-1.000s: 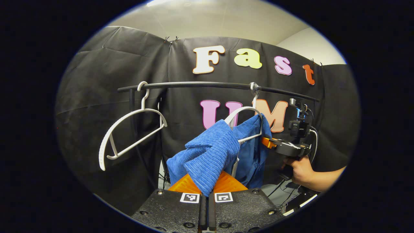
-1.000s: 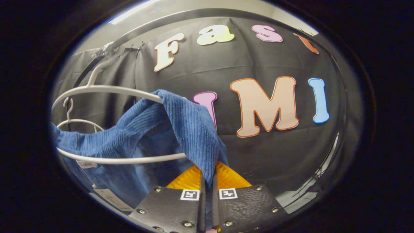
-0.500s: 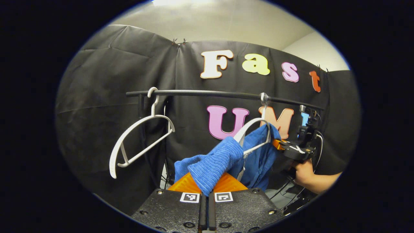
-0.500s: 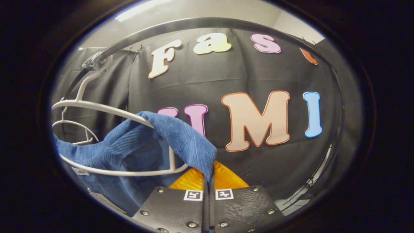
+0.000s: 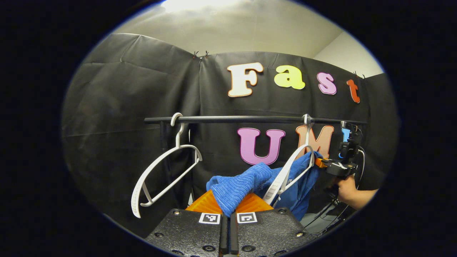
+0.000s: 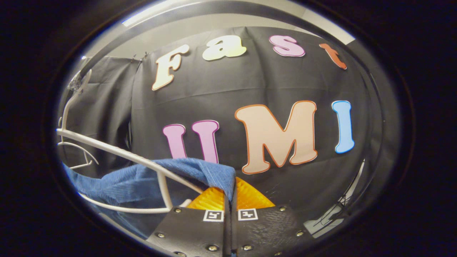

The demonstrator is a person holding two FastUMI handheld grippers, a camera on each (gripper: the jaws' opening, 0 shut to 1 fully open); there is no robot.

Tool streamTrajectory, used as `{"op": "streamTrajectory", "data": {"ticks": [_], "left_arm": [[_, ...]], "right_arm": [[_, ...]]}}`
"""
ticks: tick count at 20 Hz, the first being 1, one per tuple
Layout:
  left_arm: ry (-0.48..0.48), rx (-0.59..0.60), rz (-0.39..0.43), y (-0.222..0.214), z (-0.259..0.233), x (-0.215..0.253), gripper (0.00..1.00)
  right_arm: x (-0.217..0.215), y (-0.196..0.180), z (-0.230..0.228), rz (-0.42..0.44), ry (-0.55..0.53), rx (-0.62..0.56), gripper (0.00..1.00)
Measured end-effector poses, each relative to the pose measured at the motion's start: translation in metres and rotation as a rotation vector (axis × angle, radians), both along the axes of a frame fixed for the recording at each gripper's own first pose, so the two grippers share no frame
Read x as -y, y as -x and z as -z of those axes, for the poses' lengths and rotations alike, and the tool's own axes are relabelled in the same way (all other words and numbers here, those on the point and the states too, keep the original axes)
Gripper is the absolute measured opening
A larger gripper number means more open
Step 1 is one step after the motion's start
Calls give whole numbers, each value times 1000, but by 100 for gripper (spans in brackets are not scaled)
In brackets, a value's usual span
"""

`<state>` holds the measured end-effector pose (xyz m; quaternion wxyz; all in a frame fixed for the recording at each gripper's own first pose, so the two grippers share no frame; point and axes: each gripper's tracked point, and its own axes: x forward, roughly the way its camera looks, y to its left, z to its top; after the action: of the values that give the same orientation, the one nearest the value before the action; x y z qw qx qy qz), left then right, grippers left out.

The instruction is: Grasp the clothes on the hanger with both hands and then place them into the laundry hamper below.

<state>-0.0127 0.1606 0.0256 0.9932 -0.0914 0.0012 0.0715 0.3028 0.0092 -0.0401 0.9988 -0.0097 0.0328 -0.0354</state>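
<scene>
The left hand-held gripper (image 5: 226, 210) is clenched on the blue garment (image 5: 239, 187); the right hand-held gripper (image 6: 230, 208) clamps its other end. Just beyond both, the cloth drapes across the white hanger (image 5: 291, 171) (partly slid off). Remaining: free it, lower it into the hamper. The rail (image 5: 250, 119) overhead limits lifting; open room lies below.

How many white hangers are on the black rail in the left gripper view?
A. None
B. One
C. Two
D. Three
C: a bare hanger hooks on the rail at left, and a second hanger at right has the blue garment on it.
</scene>
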Motion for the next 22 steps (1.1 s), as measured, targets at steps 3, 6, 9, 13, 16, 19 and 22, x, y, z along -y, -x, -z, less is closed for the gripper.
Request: {"op": "streamTrajectory", "data": {"ticks": [3, 6, 9, 13, 16, 19, 22], "left_arm": [[66, -28, 20, -14, 27, 0, 3], [39, -81, 25, -25, 64, -1, 3], [63, -138, 42, -25, 94, 9, 3], [61, -182, 54, -27, 117, 20, 3], [63, -200, 74, -24, 127, 30, 2], [57, -201, 107, -23, 133, 44, 3], [51, -221, 149, -17, 142, 66, 2]], "right_arm": [[6, -5, 21, 3, 33, -38, 0], [3, 0, 54, -11, 85, -80, 0], [2, 11, 86, -15, 76, -126, 0], [7, 28, 109, -17, 120, -163, 0], [13, 45, 121, -8, 124, -188, 0], [-2, 69, 133, -104, 76, -212, 1], [2, 91, 139, -97, 85, -225, 1]]}}
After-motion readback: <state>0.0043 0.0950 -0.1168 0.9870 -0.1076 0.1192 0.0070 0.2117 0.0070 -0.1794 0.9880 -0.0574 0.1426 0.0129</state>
